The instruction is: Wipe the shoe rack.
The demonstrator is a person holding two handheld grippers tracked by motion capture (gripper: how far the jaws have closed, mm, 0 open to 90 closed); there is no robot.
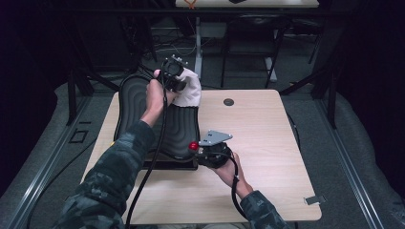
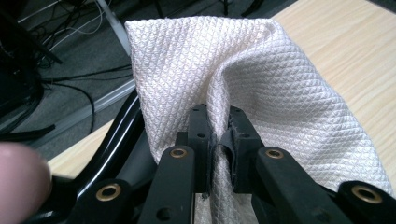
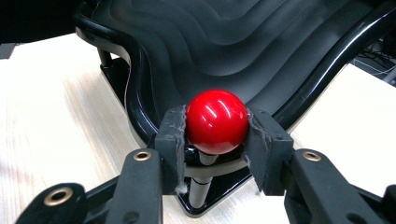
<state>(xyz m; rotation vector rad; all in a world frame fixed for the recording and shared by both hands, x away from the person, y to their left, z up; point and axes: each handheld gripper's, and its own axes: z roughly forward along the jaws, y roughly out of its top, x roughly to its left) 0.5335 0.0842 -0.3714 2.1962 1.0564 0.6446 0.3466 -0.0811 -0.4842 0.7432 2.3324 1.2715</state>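
Over the far end of the black ridged tray, left hand-held gripper pinches the white cloth, right hand-held gripper clamps the red ball knob; a slack pinch could drop the cloth

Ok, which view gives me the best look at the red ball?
The right gripper view: the red ball sits large between the right gripper pads, atop its stem. In the high view it is a small red dot.

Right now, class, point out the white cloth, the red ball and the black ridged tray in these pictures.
white cloth (image 2: pixel 289 93): left gripper view, on the fold right of the fingers.
red ball (image 3: pixel 216 120): right gripper view, on its shiny front.
black ridged tray (image 1: pixel 136 102): high view, on its ridged left half.
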